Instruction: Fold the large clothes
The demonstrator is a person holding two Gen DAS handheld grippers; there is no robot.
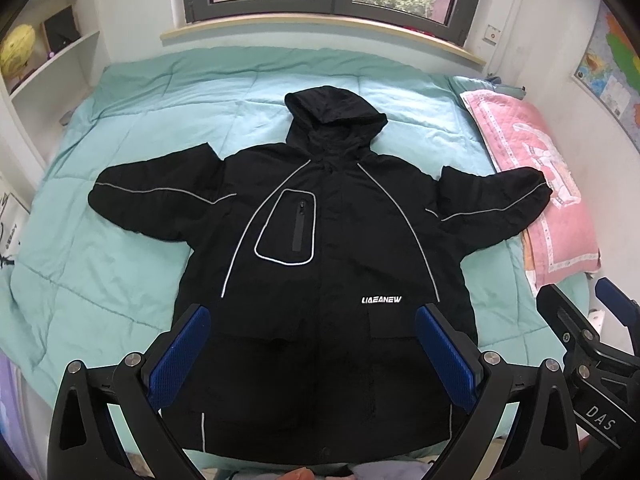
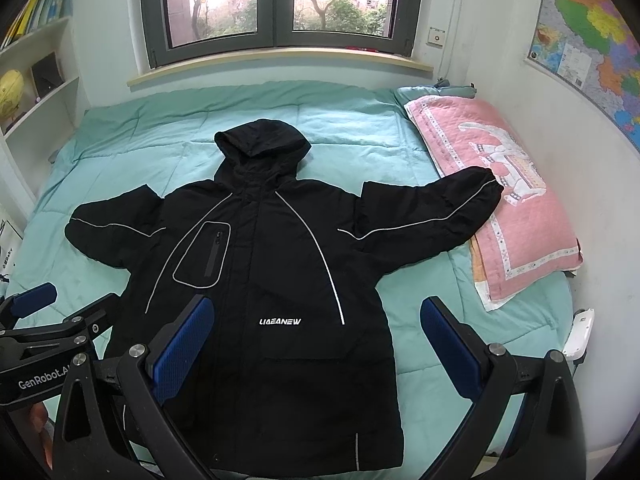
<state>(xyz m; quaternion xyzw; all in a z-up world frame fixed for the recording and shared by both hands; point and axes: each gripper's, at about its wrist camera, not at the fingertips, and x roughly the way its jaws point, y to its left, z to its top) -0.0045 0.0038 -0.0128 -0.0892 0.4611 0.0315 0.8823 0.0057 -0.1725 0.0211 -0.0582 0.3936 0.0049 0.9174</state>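
Observation:
A large black hooded jacket [image 1: 320, 248] [image 2: 272, 272] with grey piping and a white chest logo lies flat, front up, on the bed. Its sleeves are spread out to both sides and its hood points toward the window. My left gripper [image 1: 312, 344] hovers open above the jacket's lower hem, with nothing between its blue pads. My right gripper [image 2: 316, 344] is open too, held above the jacket's lower right side. Each gripper shows at the edge of the other's view: the right gripper [image 1: 592, 340] at the right edge and the left gripper [image 2: 52, 320] at the left edge.
The jacket rests on a teal quilt [image 1: 132, 240] [image 2: 420, 280] covering the bed. A pink pillow [image 1: 532, 184] [image 2: 500, 188] lies at the right, under the right cuff. White shelves [image 1: 52, 52] stand at the left, a window [image 2: 276, 4] behind, a wall map [image 2: 592, 36] to the right.

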